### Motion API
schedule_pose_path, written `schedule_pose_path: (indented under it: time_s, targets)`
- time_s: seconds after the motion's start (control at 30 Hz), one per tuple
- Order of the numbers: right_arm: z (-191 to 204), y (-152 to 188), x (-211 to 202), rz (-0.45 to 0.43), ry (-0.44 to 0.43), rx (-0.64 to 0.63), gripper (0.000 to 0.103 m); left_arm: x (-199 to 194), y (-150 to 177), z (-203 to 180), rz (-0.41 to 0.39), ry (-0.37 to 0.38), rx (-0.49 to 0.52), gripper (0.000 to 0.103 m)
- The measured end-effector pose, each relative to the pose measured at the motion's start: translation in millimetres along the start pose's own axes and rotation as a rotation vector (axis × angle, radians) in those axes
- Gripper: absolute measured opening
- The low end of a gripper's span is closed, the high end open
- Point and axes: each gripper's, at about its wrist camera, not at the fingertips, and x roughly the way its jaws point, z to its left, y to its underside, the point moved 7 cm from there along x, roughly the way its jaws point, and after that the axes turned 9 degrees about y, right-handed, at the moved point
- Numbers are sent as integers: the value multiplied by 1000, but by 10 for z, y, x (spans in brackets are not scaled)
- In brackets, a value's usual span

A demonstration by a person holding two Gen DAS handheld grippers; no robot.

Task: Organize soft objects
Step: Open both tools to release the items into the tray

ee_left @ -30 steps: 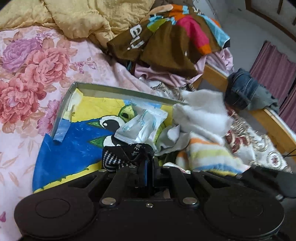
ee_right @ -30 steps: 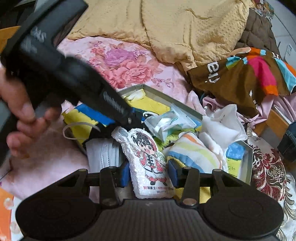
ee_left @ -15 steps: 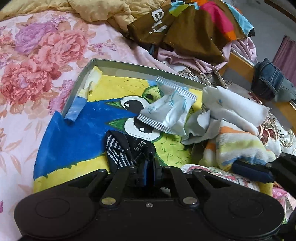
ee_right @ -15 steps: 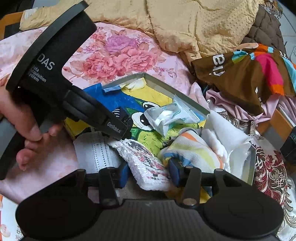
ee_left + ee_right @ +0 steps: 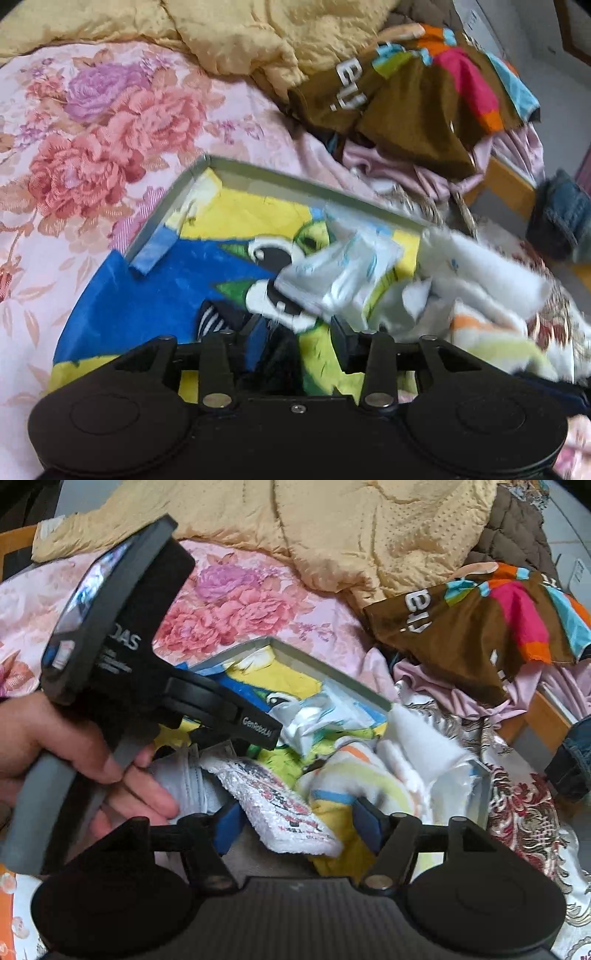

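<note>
A shallow metal tray (image 5: pixel 173 206) with a blue, yellow and green cartoon print lies on the bed. In it lie a black-and-white striped sock (image 5: pixel 210 321), a clear plastic packet (image 5: pixel 343 273), a white cloth (image 5: pixel 480 266) and a striped towel (image 5: pixel 491 343). My left gripper (image 5: pixel 295 332) is open just above the sock, which lies loose between the jaws. My right gripper (image 5: pixel 295 823) is open around a white cartoon-print towel (image 5: pixel 280 812) that rests at the tray's near edge. The left gripper (image 5: pixel 255 731) also shows in the right wrist view, held by a hand.
A pink floral bedsheet (image 5: pixel 92 147) surrounds the tray. A yellow quilt (image 5: pixel 258 40) and a brown multicoloured garment (image 5: pixel 413 99) lie behind. Jeans (image 5: pixel 561 221) hang on the wooden bed frame (image 5: pixel 506 184) at right. A folded white cloth (image 5: pixel 188 786) lies by the hand.
My left gripper has opened and let go of the striped sock, which now lies in the tray. My right gripper has opened wider around the cartoon towel.
</note>
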Motion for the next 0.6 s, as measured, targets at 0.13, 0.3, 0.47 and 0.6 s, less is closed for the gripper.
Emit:
schedule_pose_path:
  time_s: [0.13, 0.3, 0.47, 0.6]
  targets:
    - [-141, -15, -42, -14, 10, 38, 76, 15, -130, -21, -82, -37, -32, 45]
    - [-276, 22, -19, -16, 18, 88, 83, 151, -212, -105, -84, -52, -28, 47]
    - [-377, 66, 9, -7, 2, 140, 86, 114, -152, -85, -92, -79, -20, 52]
    - [-524, 81, -8, 8, -89, 295, 92, 59, -142, 0, -112, -100, -63, 56]
